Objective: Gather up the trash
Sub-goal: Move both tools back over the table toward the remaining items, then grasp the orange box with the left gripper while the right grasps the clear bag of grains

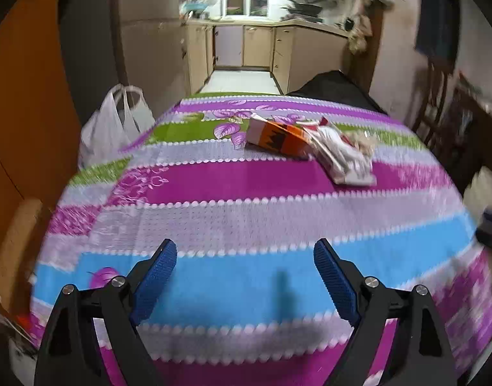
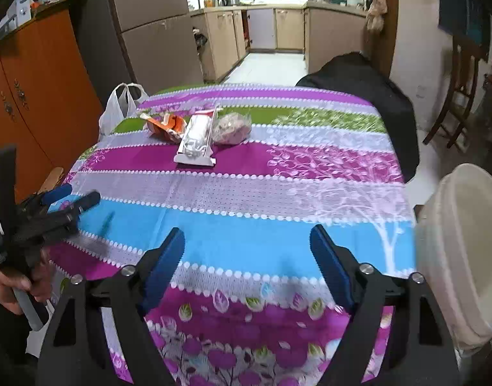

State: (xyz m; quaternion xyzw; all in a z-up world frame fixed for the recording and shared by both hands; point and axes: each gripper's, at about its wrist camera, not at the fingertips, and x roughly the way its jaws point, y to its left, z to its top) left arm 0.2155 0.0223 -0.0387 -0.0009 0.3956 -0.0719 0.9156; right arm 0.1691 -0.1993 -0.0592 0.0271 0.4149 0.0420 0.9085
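Both tools, left tool (image 1: 245, 276) and right tool (image 2: 247, 265), hover spread and empty over the near table (image 2: 246, 234); trash pile (image 2: 197, 132) lies far, unreached.

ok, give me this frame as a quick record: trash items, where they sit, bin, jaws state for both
surface: table with striped floral cloth
trash: orange carton, white packet, clear bag, grouped at the far left part of the table
bin: cream bucket, off the table's right edge
other: white plastic bag beyond the far-left corner
left gripper: jaws open, empty, above the near edge
right gripper: jaws open, empty
collected: nothing yet
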